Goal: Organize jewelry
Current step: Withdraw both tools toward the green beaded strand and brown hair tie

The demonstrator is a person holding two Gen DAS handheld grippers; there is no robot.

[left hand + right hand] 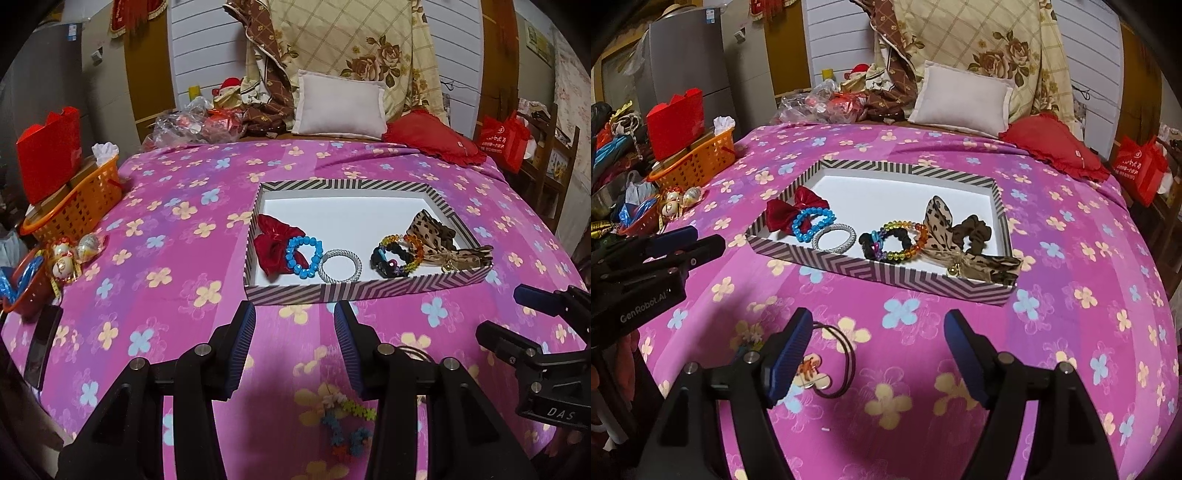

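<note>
Striped cardboard tray [325, 291], beaded blue bracelet [303, 256], velvet red bow [796, 212], both claws agape

We are in a home bedroom. We see a bed [177, 229] under a pink flowered sheet, with a white pillow [340, 105], a red frilled cushion [436, 138] and a rose-patterned quilt [373, 48] piled at its head. At the bedside we find an orange basket [79, 203] and a grey refrigerator [683, 51].
</note>
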